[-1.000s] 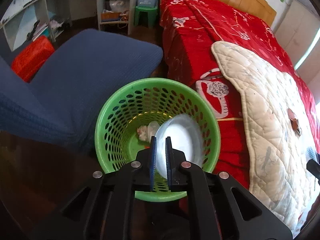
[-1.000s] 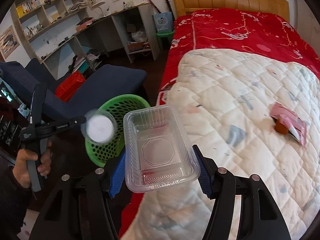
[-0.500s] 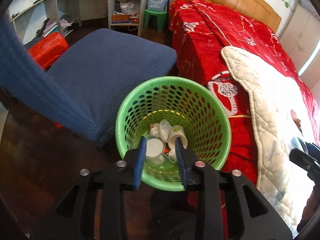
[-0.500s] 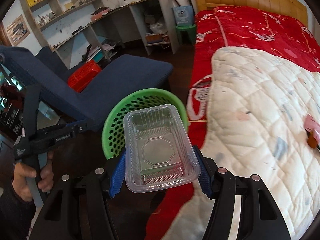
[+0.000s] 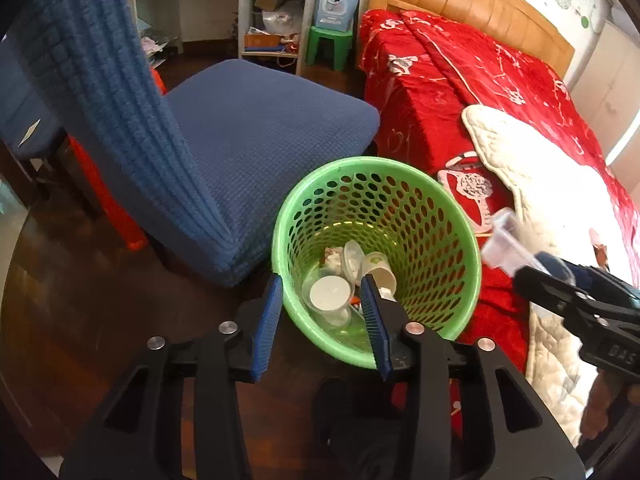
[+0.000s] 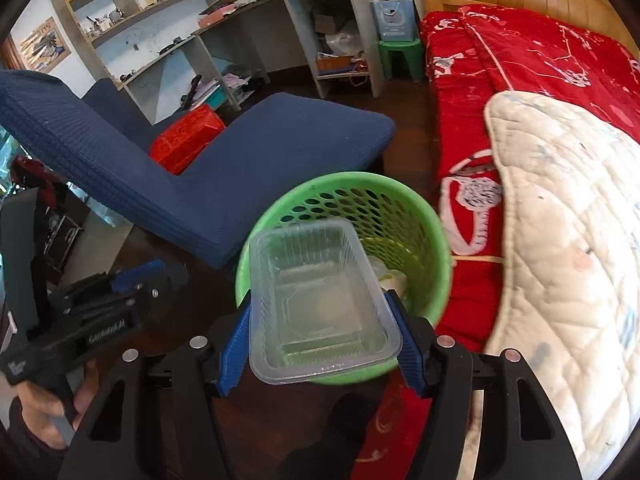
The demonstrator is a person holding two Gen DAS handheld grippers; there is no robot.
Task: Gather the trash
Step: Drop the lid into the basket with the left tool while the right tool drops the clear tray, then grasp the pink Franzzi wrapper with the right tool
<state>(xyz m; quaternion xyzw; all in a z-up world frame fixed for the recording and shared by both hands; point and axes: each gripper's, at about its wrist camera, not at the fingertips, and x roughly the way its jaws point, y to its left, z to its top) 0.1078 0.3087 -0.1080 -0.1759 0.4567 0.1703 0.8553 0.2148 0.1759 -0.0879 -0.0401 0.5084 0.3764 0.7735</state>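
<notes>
While the left wrist view looks straight down into the green basket (image 5: pixel 434 236), the right wrist view has most of that opening covered by the clear plastic container (image 6: pixel 320 304). Left view only: basket contents, namely one clear cup with a white lid (image 5: pixel 330 294), one tipped paper cup (image 5: pixel 380 272), one clear round lid standing on edge (image 5: pixel 353 261) and some crumpled scraps too small to count. Right view only: container interior, empty, octagon embossed in its base.

Count: one basket, one container, two tools. Left tool (image 5: pixel 322 320): blue pads spread apart, nothing between them, hovering over the basket's near rim. Right tool (image 6: pixel 320 344): pads clamped on the container's two long sides at its near end.

Container sits open side toward the camera, long axis running away along the fingers, far end over the basket opening. From the left view it appears only as a blurred clear edge beside the basket's right rim.

Basket stands on dark floor between one blue chair (image 5: pixel 256 136) and one bed with red quilt (image 5: pixel 472 92).
</notes>
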